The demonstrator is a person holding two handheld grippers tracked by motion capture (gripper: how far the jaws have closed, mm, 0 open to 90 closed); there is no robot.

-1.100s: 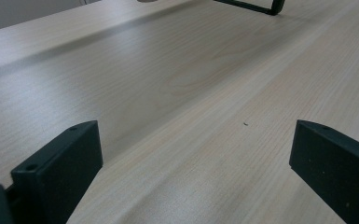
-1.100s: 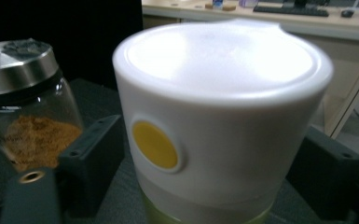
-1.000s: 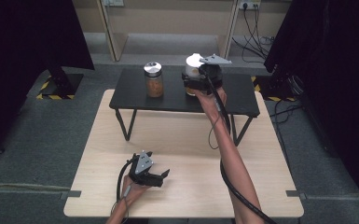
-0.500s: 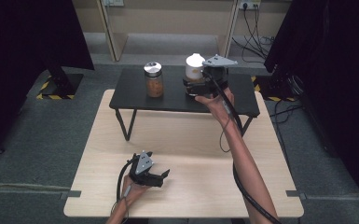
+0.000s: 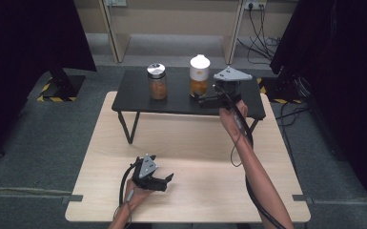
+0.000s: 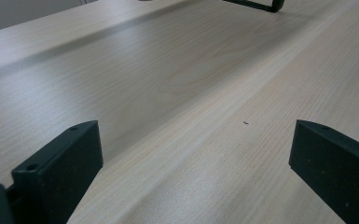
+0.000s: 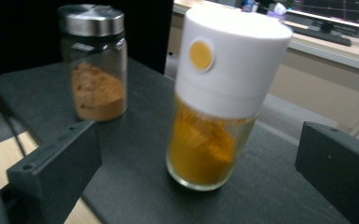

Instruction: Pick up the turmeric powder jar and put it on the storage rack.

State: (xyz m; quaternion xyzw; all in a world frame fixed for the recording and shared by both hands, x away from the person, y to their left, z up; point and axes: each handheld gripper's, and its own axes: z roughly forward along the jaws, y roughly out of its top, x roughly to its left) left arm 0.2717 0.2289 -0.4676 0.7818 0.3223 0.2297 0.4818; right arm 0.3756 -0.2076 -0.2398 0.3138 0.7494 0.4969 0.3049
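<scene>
Fingers spread wide, the right gripper (image 7: 198,172) faces the white-capped spice jar (image 7: 221,93): best centred on the glass before closing; left gripper (image 5: 161,181) rests released.

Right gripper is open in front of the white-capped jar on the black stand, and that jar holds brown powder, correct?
Not quite. The right gripper is open in front of the white-capped jar on the black stand, but that jar holds yellow powder, as the right gripper view shows. The brown powder is in the metal-lidded jar.
</scene>
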